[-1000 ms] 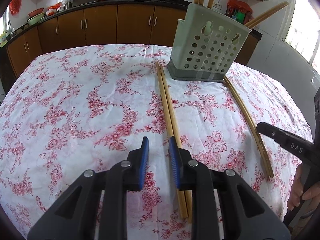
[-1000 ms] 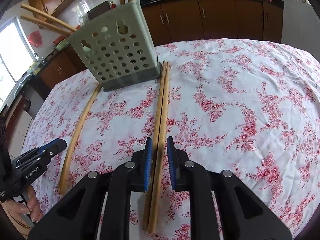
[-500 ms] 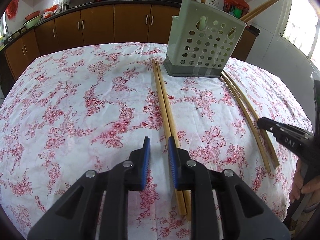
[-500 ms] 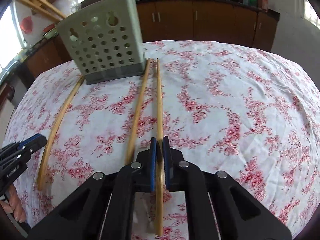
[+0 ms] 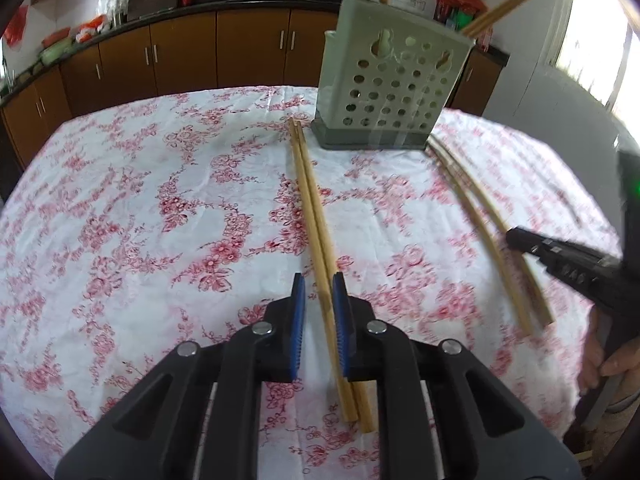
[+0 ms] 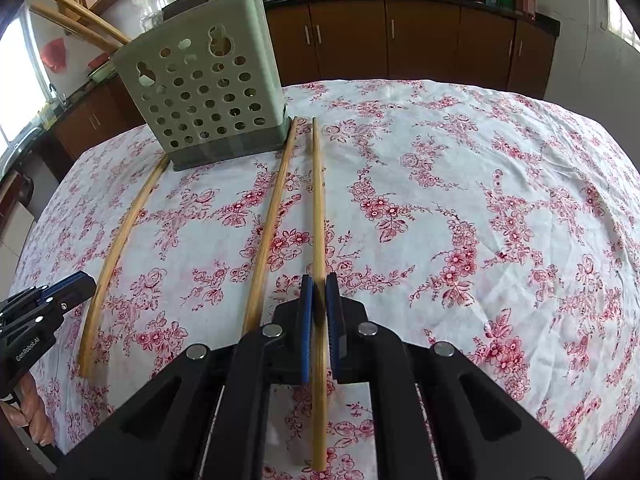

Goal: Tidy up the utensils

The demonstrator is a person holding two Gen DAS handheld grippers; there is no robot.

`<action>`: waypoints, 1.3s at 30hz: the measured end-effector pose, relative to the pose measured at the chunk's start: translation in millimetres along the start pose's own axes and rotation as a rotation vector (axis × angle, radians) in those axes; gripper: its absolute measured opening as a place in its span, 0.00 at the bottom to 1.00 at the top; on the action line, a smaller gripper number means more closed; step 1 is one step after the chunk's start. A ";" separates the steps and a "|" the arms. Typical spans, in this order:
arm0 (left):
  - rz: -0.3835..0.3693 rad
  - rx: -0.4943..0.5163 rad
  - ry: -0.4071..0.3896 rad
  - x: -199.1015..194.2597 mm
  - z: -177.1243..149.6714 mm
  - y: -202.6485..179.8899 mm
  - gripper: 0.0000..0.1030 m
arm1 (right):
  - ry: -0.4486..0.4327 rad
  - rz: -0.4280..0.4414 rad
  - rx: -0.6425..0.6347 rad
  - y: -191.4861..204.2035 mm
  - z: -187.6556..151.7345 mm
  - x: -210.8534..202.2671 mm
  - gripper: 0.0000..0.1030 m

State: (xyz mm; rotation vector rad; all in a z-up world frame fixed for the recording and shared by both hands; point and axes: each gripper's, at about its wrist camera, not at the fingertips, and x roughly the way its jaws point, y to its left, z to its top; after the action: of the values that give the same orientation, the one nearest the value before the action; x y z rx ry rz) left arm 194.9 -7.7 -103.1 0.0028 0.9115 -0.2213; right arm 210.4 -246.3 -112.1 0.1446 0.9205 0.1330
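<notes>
Pinching one chopstick with the right gripper, jaws pressed on it, its partner lying just left on the bench. Straddling another chopstick pair with the left gripper, jaws spread. Judging next: lifting, tilting upright, dropping into the far perforated green holder. Working over a floral tablecloth, brown kitchen cabinets behind.

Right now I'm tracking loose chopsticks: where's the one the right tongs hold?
In the right wrist view, the chopstick sits clamped in the right tongs, pointing toward the utensil holder.
</notes>
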 end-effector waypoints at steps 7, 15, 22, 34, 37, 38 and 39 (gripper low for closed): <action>0.019 0.009 0.011 3.5 0.4 -2.2 0.13 | 0.001 0.000 -0.025 3.1 -6.7 -6.0 0.08; 0.096 -0.014 0.003 10.2 8.1 12.5 0.08 | -0.026 -0.069 -0.061 2.8 -6.4 -5.7 0.07; 0.157 -0.116 -0.008 10.1 15.8 62.3 0.10 | -0.048 -0.112 0.014 -23.7 4.6 0.3 0.08; 0.136 -0.140 -0.016 12.0 15.8 67.6 0.10 | -0.051 -0.107 0.016 -24.0 4.1 -0.2 0.08; 0.136 -0.140 -0.017 11.5 15.4 69.6 0.10 | -0.052 -0.106 0.018 -24.2 3.5 -0.4 0.08; 0.133 -0.142 -0.017 11.4 15.4 70.0 0.10 | -0.052 -0.106 0.018 -23.8 3.7 -0.2 0.08; 0.130 -0.144 -0.018 11.6 15.2 69.7 0.10 | -0.052 -0.106 0.018 -23.4 4.0 0.1 0.08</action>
State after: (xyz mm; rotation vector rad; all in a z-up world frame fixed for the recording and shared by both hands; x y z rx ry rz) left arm 227.0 56.7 -109.2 -0.0730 0.9045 -0.0341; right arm 214.9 -269.5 -114.1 0.1154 0.8759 0.0225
